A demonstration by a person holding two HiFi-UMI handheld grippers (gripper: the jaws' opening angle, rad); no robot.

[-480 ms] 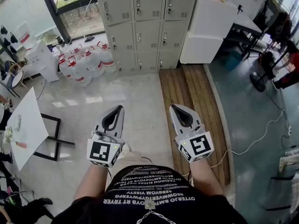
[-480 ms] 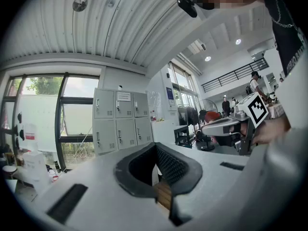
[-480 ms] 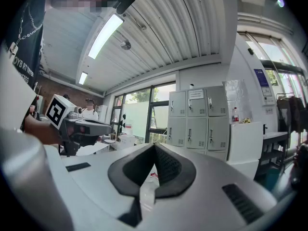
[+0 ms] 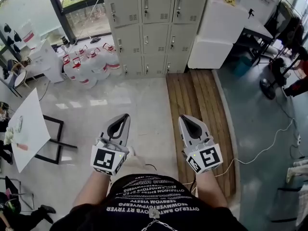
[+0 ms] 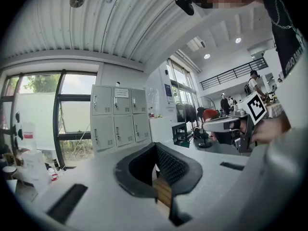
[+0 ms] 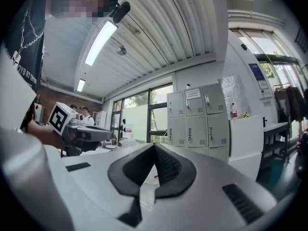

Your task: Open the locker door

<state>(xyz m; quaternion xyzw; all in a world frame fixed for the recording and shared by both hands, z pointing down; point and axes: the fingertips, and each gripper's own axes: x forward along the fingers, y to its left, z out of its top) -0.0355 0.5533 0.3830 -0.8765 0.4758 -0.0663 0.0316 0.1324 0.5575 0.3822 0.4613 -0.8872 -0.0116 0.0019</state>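
A grey bank of lockers (image 4: 151, 30) stands against the far wall, all doors closed, each with a small handle; it also shows as lockers (image 5: 118, 117) and lockers (image 6: 197, 117) in the two gripper views. My left gripper (image 4: 126, 115) and right gripper (image 4: 182, 117) are held side by side low in the head view, well short of the lockers, over the floor. Both have their jaws together at the tips with nothing between them.
Several water jugs (image 4: 89, 64) with red caps stand left of the lockers. A white cabinet (image 4: 216, 30) stands to their right. A wooden plank strip (image 4: 197, 100) runs toward the lockers. A white table (image 4: 26, 129) is at left; cables (image 4: 269, 143) lie at right.
The whole view has shifted slightly: the lockers sit a little lower in the head view and both grippers are a bit lower in frame. Jaws unchanged.
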